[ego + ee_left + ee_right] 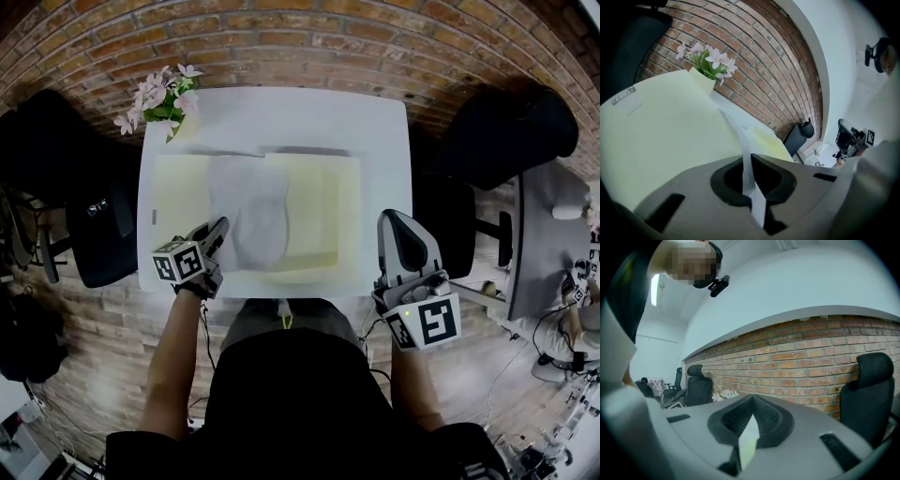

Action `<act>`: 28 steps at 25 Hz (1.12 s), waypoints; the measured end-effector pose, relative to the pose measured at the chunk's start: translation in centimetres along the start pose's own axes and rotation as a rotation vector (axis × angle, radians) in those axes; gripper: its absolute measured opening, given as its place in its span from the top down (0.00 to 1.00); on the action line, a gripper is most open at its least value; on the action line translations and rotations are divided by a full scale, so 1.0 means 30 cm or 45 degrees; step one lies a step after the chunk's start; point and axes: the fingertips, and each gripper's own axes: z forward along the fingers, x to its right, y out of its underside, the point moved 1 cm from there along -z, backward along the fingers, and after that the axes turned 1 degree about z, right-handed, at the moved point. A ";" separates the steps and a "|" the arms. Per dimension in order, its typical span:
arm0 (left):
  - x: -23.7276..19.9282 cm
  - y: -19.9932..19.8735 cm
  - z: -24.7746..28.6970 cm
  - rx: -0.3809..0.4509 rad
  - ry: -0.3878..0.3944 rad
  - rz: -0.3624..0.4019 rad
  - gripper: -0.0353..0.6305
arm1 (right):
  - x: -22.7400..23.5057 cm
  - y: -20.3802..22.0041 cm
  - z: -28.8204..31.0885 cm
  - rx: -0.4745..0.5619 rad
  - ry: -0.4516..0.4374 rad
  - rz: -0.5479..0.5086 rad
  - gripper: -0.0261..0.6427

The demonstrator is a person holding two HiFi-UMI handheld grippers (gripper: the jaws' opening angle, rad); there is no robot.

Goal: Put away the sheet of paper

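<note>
An open pale yellow folder lies flat on the white table. A white sheet of paper arches up over the folder's middle. My left gripper is shut on the sheet's left edge, and the paper runs as a thin strip between its jaws. My right gripper hovers off the table's right edge, apart from the folder, tilted up toward the brick wall. Its tips meet; a small pale wedge shows in the slit behind them, and I cannot tell what it is.
A vase of pink flowers stands at the table's far left corner. Black office chairs sit left and right of the table, one also in the right gripper view. A brick wall runs behind.
</note>
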 end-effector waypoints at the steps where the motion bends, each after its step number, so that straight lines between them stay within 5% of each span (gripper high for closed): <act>1: -0.003 0.001 -0.004 0.003 0.005 -0.022 0.91 | 0.002 0.000 -0.002 0.000 0.001 0.001 0.94; 9: 0.040 0.102 0.033 -0.148 -0.002 0.077 0.91 | 0.004 0.001 0.012 0.002 -0.007 0.005 0.94; 18: 0.047 0.079 0.121 -0.005 -0.040 -0.089 0.91 | 0.003 0.003 0.031 -0.004 -0.015 0.004 0.94; 28: 0.123 0.137 0.193 -0.151 0.010 0.045 0.91 | 0.035 0.013 0.035 -0.013 -0.005 0.015 0.94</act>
